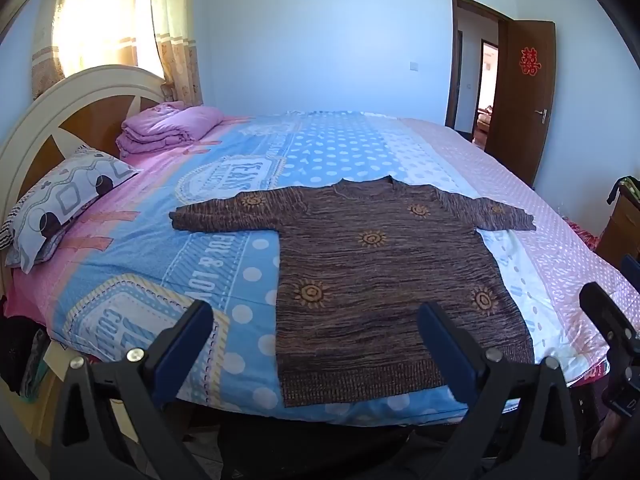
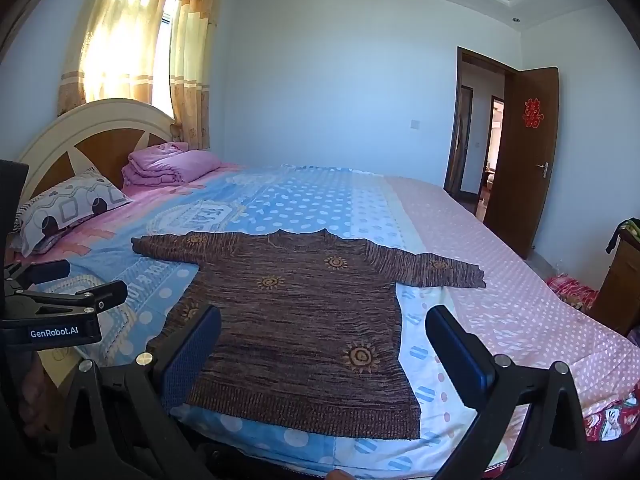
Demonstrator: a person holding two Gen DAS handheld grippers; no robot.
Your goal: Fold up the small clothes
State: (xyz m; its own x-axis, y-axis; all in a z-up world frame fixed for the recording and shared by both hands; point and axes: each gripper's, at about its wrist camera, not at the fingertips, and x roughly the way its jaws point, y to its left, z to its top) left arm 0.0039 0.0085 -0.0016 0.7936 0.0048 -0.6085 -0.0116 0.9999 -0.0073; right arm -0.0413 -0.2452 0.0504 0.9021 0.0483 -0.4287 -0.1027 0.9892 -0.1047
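Note:
A brown knitted sweater (image 1: 376, 276) (image 2: 304, 320) with orange sun motifs lies flat on the bed (image 1: 224, 256) (image 2: 520, 304), both sleeves spread out sideways and the hem toward me. My left gripper (image 1: 316, 316) hovers open above the hem's left part, with nothing between its fingers. My right gripper (image 2: 324, 320) is open too, over the hem's right part, holding nothing. The right gripper's body (image 1: 612, 332) shows at the right edge of the left wrist view. In the right wrist view the left gripper's body (image 2: 60, 312) shows at the left edge.
A patterned pillow (image 1: 60, 208) and a folded pink quilt (image 1: 168, 128) lie at the headboard (image 1: 52, 128), far left. An open brown door (image 1: 520, 100) stands at the back right. A wooden cabinet (image 1: 624, 224) is beside the bed's right side.

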